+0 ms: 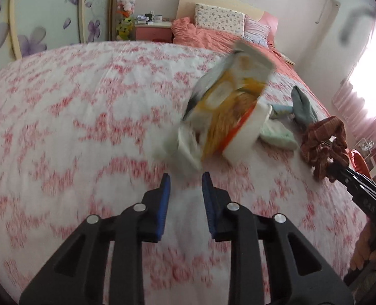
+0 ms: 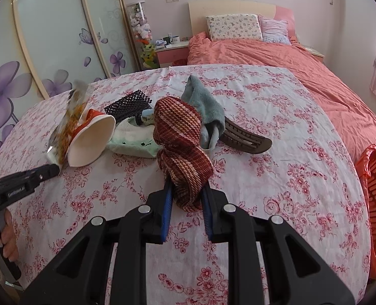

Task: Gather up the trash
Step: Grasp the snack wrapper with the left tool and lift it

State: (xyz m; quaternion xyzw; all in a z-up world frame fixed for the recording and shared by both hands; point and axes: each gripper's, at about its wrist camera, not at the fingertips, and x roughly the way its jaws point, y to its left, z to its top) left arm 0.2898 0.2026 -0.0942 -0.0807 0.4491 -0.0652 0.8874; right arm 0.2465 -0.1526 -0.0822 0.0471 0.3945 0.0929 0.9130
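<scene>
A crinkled yellow-orange snack wrapper (image 1: 228, 94) stands blurred against a tipped white paper cup (image 1: 246, 129) with an orange rim on the floral bedspread. My left gripper (image 1: 186, 184) sits just short of the wrapper's lower end; its blue pads stand a narrow gap apart with only bedspread between them. In the right wrist view the wrapper (image 2: 68, 127) and cup (image 2: 91, 139) lie at the left, with the left gripper (image 2: 52, 170) at the wrapper's foot. My right gripper (image 2: 186, 190) is shut on a red-brown woven scrunchie (image 2: 180, 129), also visible in the left wrist view (image 1: 322, 137).
Beside the cup lie a mint sock (image 2: 134, 139), a grey-blue sock (image 2: 205, 104), a brown hair clip (image 2: 246, 137) and a black mesh piece (image 2: 128, 103). An orange basket (image 2: 375, 178) lined with a red bag stands off the bed's right edge. A coral duvet (image 2: 276, 58) lies beyond.
</scene>
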